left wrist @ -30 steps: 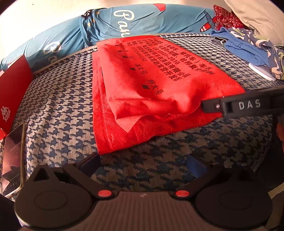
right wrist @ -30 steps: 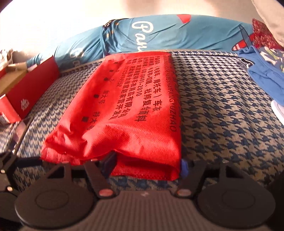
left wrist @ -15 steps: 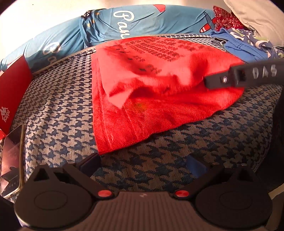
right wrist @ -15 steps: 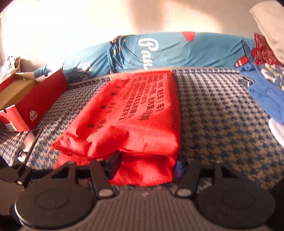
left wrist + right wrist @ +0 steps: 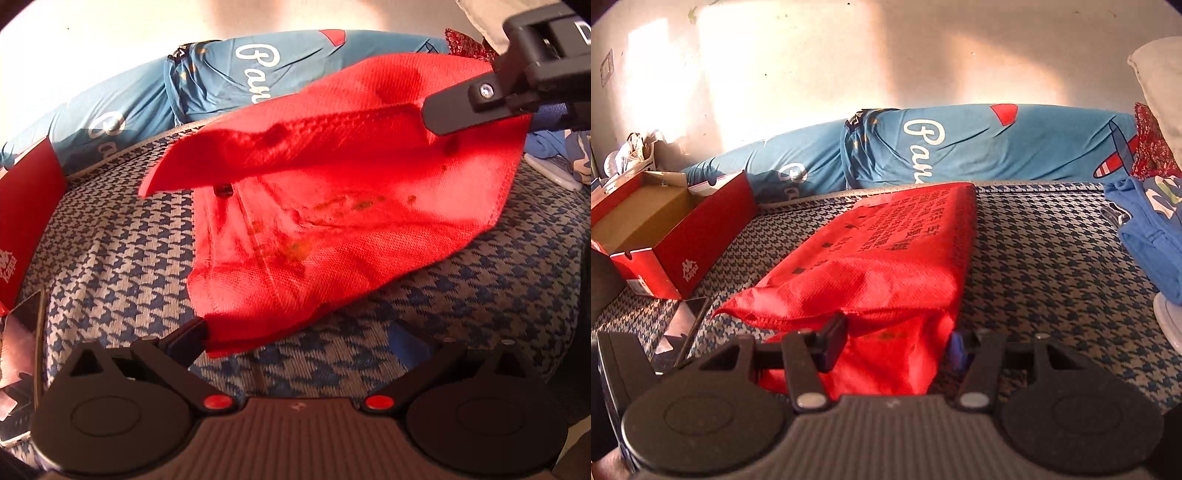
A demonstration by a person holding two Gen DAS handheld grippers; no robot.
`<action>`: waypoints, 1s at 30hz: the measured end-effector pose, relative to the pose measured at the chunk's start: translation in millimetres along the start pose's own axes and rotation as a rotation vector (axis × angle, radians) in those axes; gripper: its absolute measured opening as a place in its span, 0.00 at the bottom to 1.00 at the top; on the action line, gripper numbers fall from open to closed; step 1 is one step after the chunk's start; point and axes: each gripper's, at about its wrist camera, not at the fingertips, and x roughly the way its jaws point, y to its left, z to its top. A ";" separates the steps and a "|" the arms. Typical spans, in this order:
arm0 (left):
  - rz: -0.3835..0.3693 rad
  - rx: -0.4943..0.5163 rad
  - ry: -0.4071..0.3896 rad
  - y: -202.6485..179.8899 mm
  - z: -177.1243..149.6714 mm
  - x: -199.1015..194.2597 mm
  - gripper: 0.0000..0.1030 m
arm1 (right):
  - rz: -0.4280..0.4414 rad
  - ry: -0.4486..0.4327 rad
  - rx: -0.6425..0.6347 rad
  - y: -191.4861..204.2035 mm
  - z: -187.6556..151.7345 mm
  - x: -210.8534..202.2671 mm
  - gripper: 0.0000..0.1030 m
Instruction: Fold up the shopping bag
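Lying across the blue-and-white houndstooth mattress cover (image 5: 1052,251), one red non-woven shopping bag with black printed lettering (image 5: 901,251) is being lifted at its near end. The right gripper (image 5: 894,347) is clamping that end, its fingers (image 5: 833,343) closed on the fabric, which is bunching between them. In the left wrist view the same tool is appearing at upper right, holding the raised flap above the lower layer (some yellowish stains are showing on the underside).

The left gripper (image 5: 295,339) is standing wide, its left finger (image 5: 186,338) touching the near corner of the bag (image 5: 332,221) while the right finger is sitting well apart over bare cover; nothing is being held.

Other items counted: one red open shoe box with a white logo (image 5: 668,236) at the left, one long blue bolster with white script (image 5: 960,147) along the wall, one pile of blue clothing (image 5: 1148,229) at the right, and one glossy flat object (image 5: 679,325) near the box, too unclear to identify.
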 end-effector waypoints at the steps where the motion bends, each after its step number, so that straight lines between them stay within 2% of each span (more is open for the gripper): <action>1: 0.000 0.003 -0.003 2.0 -0.5 0.8 1.00 | -0.011 0.011 -0.008 -0.3 -1.5 1.9 0.55; 2: 0.000 0.006 -0.005 2.4 -0.6 0.8 1.00 | -0.022 0.022 -0.016 -0.6 -3.0 3.7 0.66; 3: 0.001 0.009 -0.006 2.2 -0.6 0.5 1.00 | -0.031 0.032 -0.018 -0.8 -4.3 5.0 0.70; 15: -0.008 -0.012 0.006 1.8 3.0 0.6 1.00 | -0.064 0.023 -0.066 0.6 3.9 -10.9 0.87; 19: -0.010 -0.018 0.010 2.1 3.0 -0.7 1.00 | -0.042 0.019 -0.079 5.2 5.6 -9.0 0.86; 24: -0.017 -0.027 0.013 3.1 2.3 -2.0 1.00 | -0.009 0.043 -0.116 11.3 6.1 15.3 0.76; 30: -0.021 -0.031 0.014 4.8 2.8 -2.3 1.00 | 0.005 0.089 -0.110 14.5 7.0 59.1 0.55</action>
